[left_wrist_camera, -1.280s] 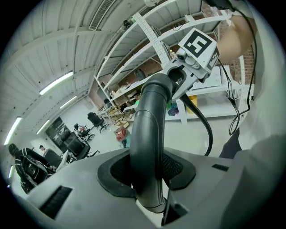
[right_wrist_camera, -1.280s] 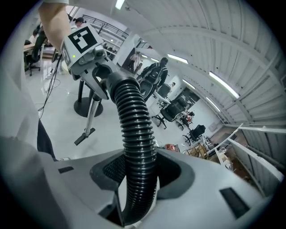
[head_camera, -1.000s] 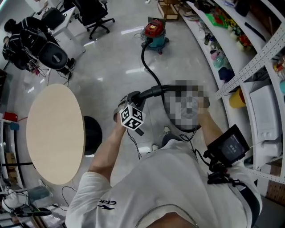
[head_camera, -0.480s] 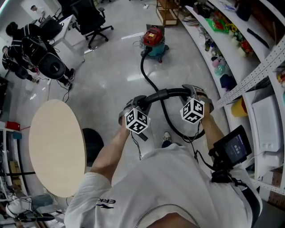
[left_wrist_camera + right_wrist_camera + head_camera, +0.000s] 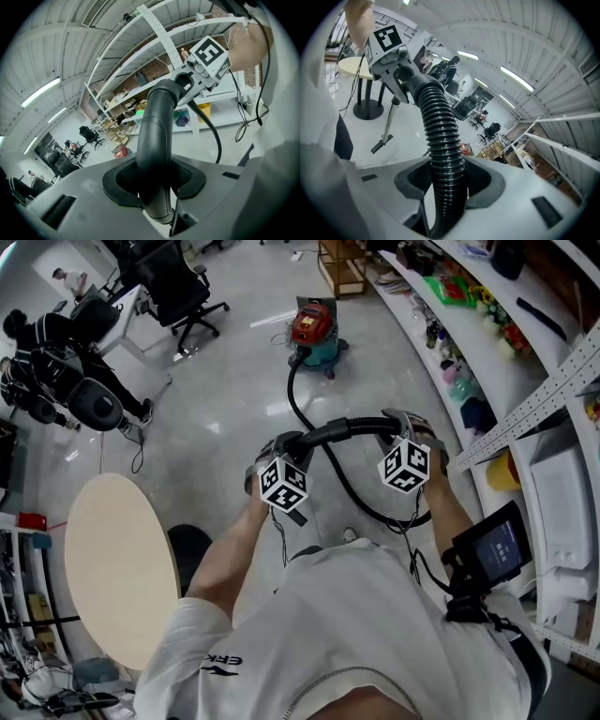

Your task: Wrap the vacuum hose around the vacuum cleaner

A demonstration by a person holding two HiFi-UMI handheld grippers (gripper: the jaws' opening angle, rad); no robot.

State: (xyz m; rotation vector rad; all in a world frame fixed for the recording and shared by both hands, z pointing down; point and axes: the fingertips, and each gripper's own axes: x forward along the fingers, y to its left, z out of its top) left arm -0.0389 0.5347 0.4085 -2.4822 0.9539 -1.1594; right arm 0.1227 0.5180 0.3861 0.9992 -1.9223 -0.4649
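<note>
fingers (image 5: 119, 180) of the left gripper (image 5: 157, 185) are clenched on the vacuum hose (image 5: 157, 122). they have it at its smooth, curved end piece, which fills the notch between the pads. well off to the left, past the person's elbow, stands a round table (image 5: 117, 568) that plays no part here.

from that grip the hose runs level across the person's front to the right gripper (image 5: 445, 187). its fingers (image 5: 483, 180) are clamped on the ribbed black stretch, just beyond where the smooth piece ends. past that hold the hose drops in a loop beside the person's feet. it then trails away over the glossy floor (image 5: 216, 418) to the vacuum cleaner (image 5: 314, 329), a red-topped canister standing well ahead, near the curved shelves (image 5: 525, 362) on the right. none of the hose lies around the canister yet.

the smooth end looks stiff and likely a bit slippery, good for steering but not for bending. the ribbed length looks light, soft and springy. it should curl readily round the body, yet it will probably try to spring back open unless kept under gentle tension. the ribs give the pads something to bite, so the ribbed part is the better place to hold and feed. a hard tug would likely drag the canister across the floor.
</note>
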